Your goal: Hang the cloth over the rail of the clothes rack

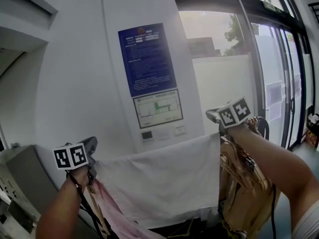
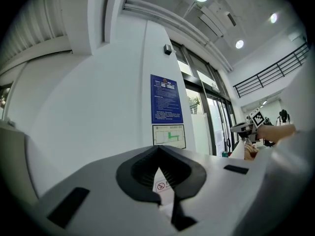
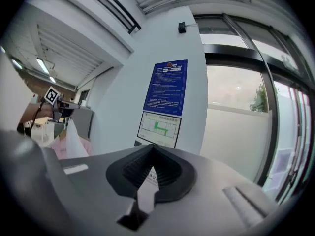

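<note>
Head view, nearest first: a pink garment (image 1: 117, 215) hangs low on the left and a tan garment (image 1: 244, 183) low on the right. The white cloth (image 1: 159, 180) is stretched between the two grippers. The left gripper (image 1: 92, 153) has its fingers closed tight on the cloth's top left corner. The right gripper (image 1: 215, 117), held higher, pinches the top right corner the same way. Beyond, a blue notice (image 1: 147, 59) and a floor plan (image 1: 158, 108) hang on the white wall (image 1: 75, 83), with glass doors (image 1: 271, 83) at far right.
</note>
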The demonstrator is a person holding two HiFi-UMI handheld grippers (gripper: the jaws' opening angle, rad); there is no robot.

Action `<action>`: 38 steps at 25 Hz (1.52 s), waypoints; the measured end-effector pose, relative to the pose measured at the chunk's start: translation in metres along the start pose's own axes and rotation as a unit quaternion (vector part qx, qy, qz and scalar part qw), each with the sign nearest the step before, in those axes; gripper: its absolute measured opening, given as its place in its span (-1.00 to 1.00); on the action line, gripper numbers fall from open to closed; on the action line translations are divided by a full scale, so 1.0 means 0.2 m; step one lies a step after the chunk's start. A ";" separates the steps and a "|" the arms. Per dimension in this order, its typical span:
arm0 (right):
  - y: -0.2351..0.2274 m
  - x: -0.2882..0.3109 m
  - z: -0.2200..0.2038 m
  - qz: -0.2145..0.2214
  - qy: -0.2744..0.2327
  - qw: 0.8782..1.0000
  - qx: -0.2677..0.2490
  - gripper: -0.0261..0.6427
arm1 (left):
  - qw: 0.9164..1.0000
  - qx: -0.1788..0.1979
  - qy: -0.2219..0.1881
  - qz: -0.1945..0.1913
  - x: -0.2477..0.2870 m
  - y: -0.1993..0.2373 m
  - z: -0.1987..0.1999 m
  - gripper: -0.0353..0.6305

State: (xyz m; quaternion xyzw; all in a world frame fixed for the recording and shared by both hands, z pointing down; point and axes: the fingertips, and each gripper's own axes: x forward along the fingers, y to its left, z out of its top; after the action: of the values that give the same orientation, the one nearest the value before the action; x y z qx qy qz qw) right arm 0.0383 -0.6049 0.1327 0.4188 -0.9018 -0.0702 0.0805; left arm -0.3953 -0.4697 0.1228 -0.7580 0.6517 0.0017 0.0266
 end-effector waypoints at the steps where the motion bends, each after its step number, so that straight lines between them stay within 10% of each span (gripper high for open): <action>1: 0.02 -0.06 -0.03 -0.011 0.003 1.000 -0.011 -0.92 | 1.000 0.004 0.004 -0.004 -0.02 -0.01 -0.03 -0.88; 15: 0.30 -0.35 -0.43 -0.028 0.016 0.999 0.012 -0.88 | 0.999 -0.013 -0.016 0.025 -0.33 -0.11 -0.39 -0.86; 21: 0.24 -0.31 -0.59 -0.038 0.016 0.998 0.048 -0.70 | 0.997 -0.032 0.003 0.065 -0.35 -0.01 -0.60 -0.54; 38: 0.19 -0.21 -0.59 -0.019 0.007 0.998 0.059 -0.80 | 0.998 -0.032 0.000 0.063 -0.24 0.08 -0.62 -0.68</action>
State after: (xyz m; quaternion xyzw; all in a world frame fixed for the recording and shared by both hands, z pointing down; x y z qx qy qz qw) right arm 0.0602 -0.5556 0.2523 0.4404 -0.8956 -0.0155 0.0604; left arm -0.4233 -0.4293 0.2478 -0.7162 0.6975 0.0240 0.0021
